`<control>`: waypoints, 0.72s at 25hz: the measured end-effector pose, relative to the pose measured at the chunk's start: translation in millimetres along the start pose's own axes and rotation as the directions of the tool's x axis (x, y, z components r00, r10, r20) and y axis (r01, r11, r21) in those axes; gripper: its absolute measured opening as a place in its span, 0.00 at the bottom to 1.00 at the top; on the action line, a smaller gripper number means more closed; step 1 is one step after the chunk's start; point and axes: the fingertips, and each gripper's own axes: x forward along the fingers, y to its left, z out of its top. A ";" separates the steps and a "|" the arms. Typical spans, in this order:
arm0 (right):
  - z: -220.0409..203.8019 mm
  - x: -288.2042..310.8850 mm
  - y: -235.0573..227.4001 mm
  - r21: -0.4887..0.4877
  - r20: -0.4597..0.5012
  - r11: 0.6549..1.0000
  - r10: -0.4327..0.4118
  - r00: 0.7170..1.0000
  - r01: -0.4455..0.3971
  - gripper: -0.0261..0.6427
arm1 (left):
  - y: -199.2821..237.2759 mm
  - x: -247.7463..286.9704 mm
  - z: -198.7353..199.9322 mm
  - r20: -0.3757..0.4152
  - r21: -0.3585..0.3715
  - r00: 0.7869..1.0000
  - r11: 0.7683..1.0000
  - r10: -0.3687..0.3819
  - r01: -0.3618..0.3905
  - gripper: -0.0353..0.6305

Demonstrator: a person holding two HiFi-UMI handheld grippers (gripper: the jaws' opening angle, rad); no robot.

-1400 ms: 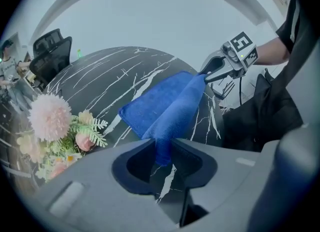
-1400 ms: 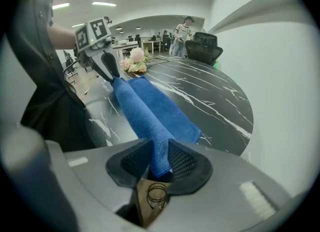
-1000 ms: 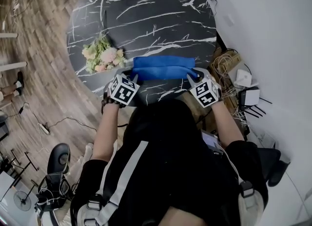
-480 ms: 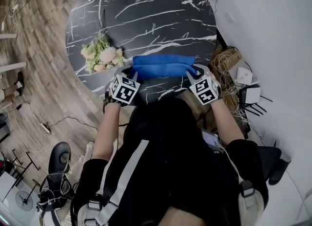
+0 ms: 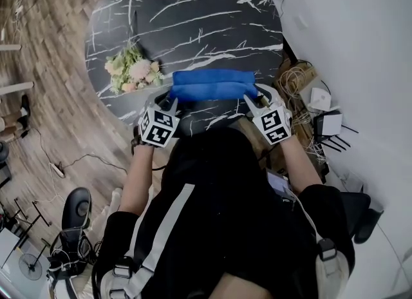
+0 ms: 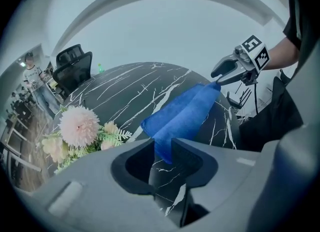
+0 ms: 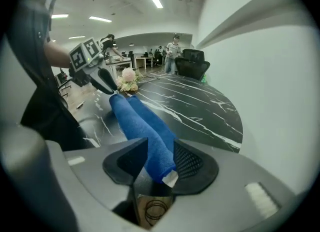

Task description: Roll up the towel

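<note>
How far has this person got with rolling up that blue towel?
Done: the blue towel is mostly wound into a thick bundle near the edge of the table. In hand: the left gripper pinches one end; on the right gripper the jaws have just been opening, with the other end between them. Left: two rounded layers lie side by side, so probably a final turn, then letting go.
</note>
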 end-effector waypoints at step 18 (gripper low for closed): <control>-52.4 24.2 25.1 -0.226 -0.158 0.973 0.022 0.987 -0.058 0.28 | -30.0 35.5 -9.9 -0.065 0.205 0.998 0.979 -0.001 0.014 0.33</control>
